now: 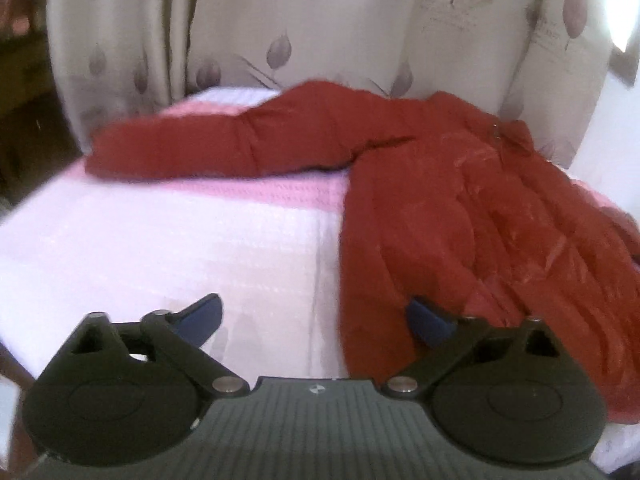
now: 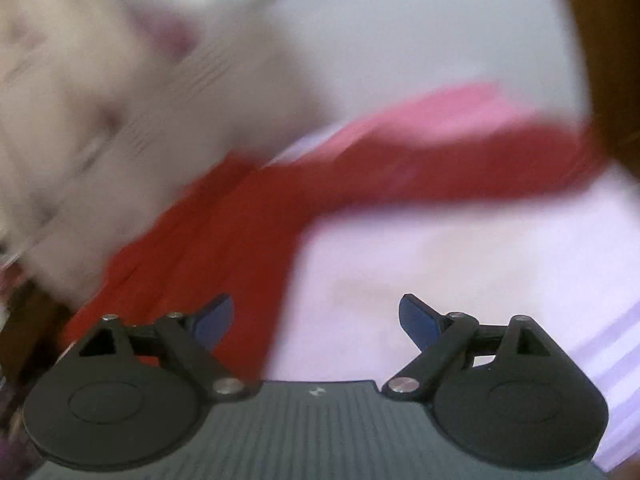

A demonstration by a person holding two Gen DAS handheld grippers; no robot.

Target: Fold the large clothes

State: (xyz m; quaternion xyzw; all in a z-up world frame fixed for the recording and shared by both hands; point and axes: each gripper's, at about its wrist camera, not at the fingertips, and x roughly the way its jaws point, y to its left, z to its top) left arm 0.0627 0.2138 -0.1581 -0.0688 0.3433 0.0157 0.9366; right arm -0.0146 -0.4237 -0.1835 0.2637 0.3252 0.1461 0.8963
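Note:
A red puffy jacket (image 1: 460, 208) lies spread on a pink and white covered bed (image 1: 160, 248), its body at the right and one sleeve (image 1: 224, 144) stretched to the far left. My left gripper (image 1: 314, 318) is open and empty, above the bed beside the jacket's lower hem. In the blurred right wrist view the jacket (image 2: 248, 216) lies left of centre with a sleeve (image 2: 460, 160) running to the right. My right gripper (image 2: 316, 316) is open and empty, above the bed at the jacket's edge.
A pale curtain (image 1: 300, 28) with a leaf print hangs behind the bed. Dark wooden furniture (image 1: 24, 92) stands at the far left. A white wall (image 2: 420, 32) rises behind the bed in the right wrist view.

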